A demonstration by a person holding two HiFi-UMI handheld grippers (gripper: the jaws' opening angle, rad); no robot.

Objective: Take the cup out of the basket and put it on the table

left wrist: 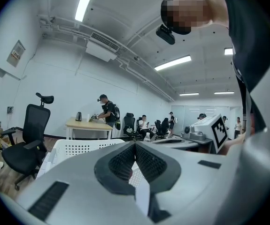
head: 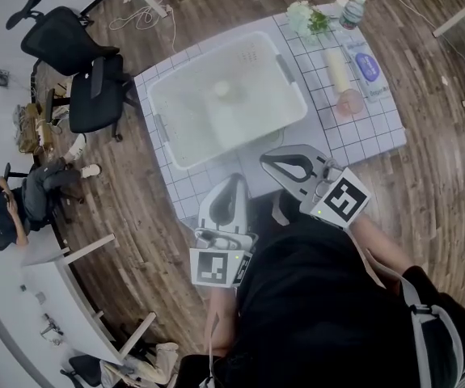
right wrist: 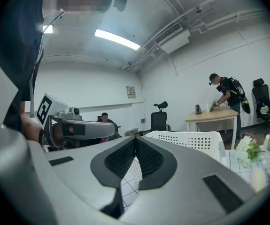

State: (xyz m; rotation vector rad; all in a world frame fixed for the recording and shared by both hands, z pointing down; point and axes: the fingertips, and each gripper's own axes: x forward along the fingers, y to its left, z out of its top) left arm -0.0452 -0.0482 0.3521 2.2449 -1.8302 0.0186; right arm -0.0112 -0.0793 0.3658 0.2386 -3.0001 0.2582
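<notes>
A white plastic basket (head: 192, 128) stands on the grid-patterned table (head: 361, 140). A small pale cup (head: 222, 90) lies inside it, toward the far side. Both grippers hover at the table's near edge, short of the basket and apart from it. My left gripper (head: 235, 181) is shut with nothing in it, and its dark pads meet in the left gripper view (left wrist: 135, 144). My right gripper (head: 277, 160) is shut and empty too, pads together (right wrist: 135, 139). The basket's perforated wall shows beyond the jaws in both gripper views (left wrist: 78, 146) (right wrist: 191, 139).
On the table right of the basket lie a water bottle (head: 351, 10), white flowers (head: 306, 16), a yellowish cylinder (head: 337, 69), a blue-labelled item (head: 367, 65) and a pink round thing (head: 348, 102). A black office chair (head: 78, 63) and a seated person (head: 22, 196) are at left.
</notes>
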